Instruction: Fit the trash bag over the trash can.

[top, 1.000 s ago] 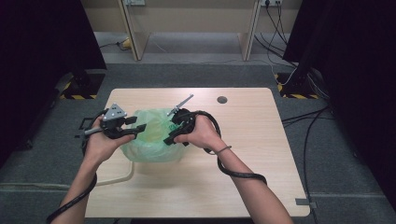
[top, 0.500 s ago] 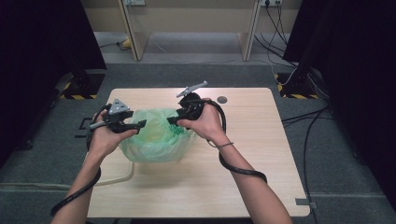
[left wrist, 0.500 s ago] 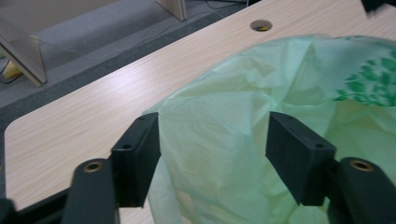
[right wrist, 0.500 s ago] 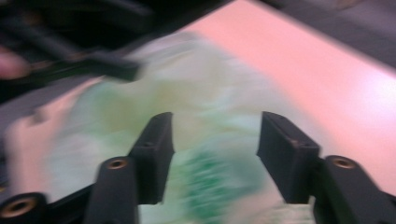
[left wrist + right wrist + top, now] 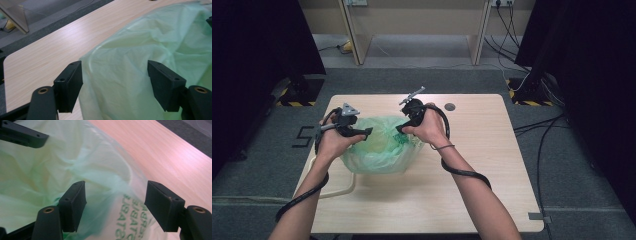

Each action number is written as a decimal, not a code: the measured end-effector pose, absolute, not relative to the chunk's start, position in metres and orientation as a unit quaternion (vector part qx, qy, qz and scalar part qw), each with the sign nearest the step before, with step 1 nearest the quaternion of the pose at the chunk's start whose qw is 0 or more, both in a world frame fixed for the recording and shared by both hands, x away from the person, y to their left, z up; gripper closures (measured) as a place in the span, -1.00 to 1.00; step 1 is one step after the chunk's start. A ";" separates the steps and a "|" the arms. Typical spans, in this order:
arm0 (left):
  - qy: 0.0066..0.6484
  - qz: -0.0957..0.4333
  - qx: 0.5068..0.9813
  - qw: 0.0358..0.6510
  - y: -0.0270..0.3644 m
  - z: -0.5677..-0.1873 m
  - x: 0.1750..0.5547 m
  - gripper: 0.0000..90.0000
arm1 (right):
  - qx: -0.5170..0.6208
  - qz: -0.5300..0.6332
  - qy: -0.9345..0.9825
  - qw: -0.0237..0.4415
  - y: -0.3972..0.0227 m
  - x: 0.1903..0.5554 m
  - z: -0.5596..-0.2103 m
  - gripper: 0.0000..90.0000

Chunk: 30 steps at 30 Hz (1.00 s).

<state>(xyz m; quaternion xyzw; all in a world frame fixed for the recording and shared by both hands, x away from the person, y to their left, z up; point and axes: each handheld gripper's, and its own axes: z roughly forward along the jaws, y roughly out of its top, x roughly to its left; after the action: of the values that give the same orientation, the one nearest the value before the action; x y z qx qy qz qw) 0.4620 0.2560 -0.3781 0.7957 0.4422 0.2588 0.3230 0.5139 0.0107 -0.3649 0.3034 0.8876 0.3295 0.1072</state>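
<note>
Pale wooden bench (image 5: 492,165) on grey carpet (image 5: 572,165); both hand-held grippers, left (image 5: 362,133) and right (image 5: 401,128), just opened wide, flanking the green plastic bag (image 5: 379,152).

- We see our right hand-held gripper (image 5: 115,205) with its jaws wide apart, having just been opening; nothing is pinched.
- A pale green plastic bag (image 5: 75,165) with green print lies beneath them.
- The other hand-held gripper's black jaw (image 5: 22,136) shows top left.
- The wooden counter (image 5: 160,152) runs along the right.

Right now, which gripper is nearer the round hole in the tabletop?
Right. The right gripper sits at the green bag's far right edge, just left of the hole. The left gripper is across the bag at its left edge.
</note>
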 end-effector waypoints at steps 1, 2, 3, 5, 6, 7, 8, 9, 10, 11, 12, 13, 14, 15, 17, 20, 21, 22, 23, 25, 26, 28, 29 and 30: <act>0.445 0.262 0.795 0.318 0.257 -0.379 0.464 -0.34 | 0.306 0.329 0.886 0.111 0.011 0.516 -0.366 -0.23; 0.448 0.263 0.794 0.316 0.258 -0.379 0.466 -0.32 | 0.308 0.329 0.885 0.115 0.011 0.518 -0.367 -0.22; 0.453 0.266 0.791 0.314 0.259 -0.379 0.467 -0.30 | 0.310 0.328 0.885 0.118 0.011 0.519 -0.368 -0.20; 0.461 0.269 0.787 0.310 0.261 -0.381 0.470 -0.28 | 0.317 0.327 0.882 0.121 0.012 0.523 -0.370 -0.19; 0.465 0.271 0.784 0.310 0.262 -0.382 0.471 -0.27 | 0.318 0.326 0.882 0.122 0.012 0.525 -0.372 -0.18; 0.469 0.273 0.782 0.308 0.263 -0.382 0.472 -0.25 | 0.320 0.326 0.881 0.123 0.012 0.526 -0.373 -0.17; 0.473 0.275 0.779 0.306 0.265 -0.382 0.473 -0.25 | 0.322 0.324 0.881 0.124 0.012 0.527 -0.374 -0.16; 0.477 0.276 0.777 0.304 0.266 -0.383 0.473 -0.25 | 0.325 0.325 0.879 0.126 0.013 0.528 -0.376 -0.15; 0.479 0.278 0.775 0.303 0.267 -0.383 0.474 -0.25 | 0.328 0.325 0.878 0.127 0.013 0.530 -0.377 -0.15; 0.481 0.278 0.775 0.302 0.268 -0.383 0.474 -0.25 | 0.332 0.327 0.876 0.126 0.013 0.531 -0.378 -0.14; 0.484 0.279 0.773 0.300 0.269 -0.384 0.475 -0.24 | 0.334 0.327 0.875 0.125 0.013 0.531 -0.379 -0.14; 0.486 0.281 0.772 0.296 0.270 -0.384 0.476 -0.23 | 0.337 0.327 0.874 0.126 0.013 0.532 -0.380 -0.14; 0.490 0.281 0.771 0.295 0.272 -0.385 0.477 -0.23 | 0.339 0.326 0.874 0.127 0.013 0.532 -0.381 -0.14; 0.493 0.278 0.770 0.295 0.273 -0.386 0.478 -0.23 | 0.339 0.327 0.873 0.127 0.013 0.533 -0.382 -0.14; 0.499 0.275 0.765 0.300 0.274 -0.386 0.479 -0.23 | 0.341 0.328 0.871 0.128 0.013 0.533 -0.383 -0.14; 0.498 0.278 0.765 0.298 0.274 -0.386 0.479 -0.24 | 0.345 0.330 0.869 0.132 0.014 0.534 -0.383 -0.14; 0.499 0.278 0.764 0.299 0.274 -0.386 0.479 -0.24 | 0.345 0.330 0.869 0.132 0.014 0.534 -0.384 -0.14; 0.499 0.279 0.764 0.299 0.274 -0.386 0.479 -0.23 | 0.346 0.330 0.868 0.131 0.014 0.534 -0.384 -0.14; 0.499 0.278 0.764 0.299 0.274 -0.386 0.479 -0.23 | 0.346 0.330 0.868 0.132 0.014 0.534 -0.384 -0.15; 0.498 0.276 0.766 0.299 0.273 -0.386 0.479 -0.23 | 0.342 0.327 0.870 0.140 0.015 0.533 -0.382 -0.13; 0.497 0.275 0.767 0.299 0.273 -0.386 0.478 -0.23 | 0.340 0.327 0.870 0.144 0.015 0.532 -0.381 -0.13; 0.495 0.277 0.766 0.304 0.272 -0.385 0.476 -0.24 | 0.340 0.340 0.866 0.141 0.015 0.530 -0.376 -0.14; 0.494 0.278 0.765 0.305 0.272 -0.383 0.474 -0.27 | 0.343 0.346 0.862 0.138 0.014 0.528 -0.373 -0.16; 0.490 0.279 0.767 0.307 0.271 -0.381 0.472 -0.29 | 0.343 0.348 0.861 0.141 0.013 0.527 -0.369 -0.18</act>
<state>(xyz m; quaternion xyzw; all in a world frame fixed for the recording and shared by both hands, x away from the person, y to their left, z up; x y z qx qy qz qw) 0.4720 0.2711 -0.3814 0.7668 0.4902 0.2787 0.3067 0.5265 0.0132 -0.3695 0.3434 0.8609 0.3481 0.1406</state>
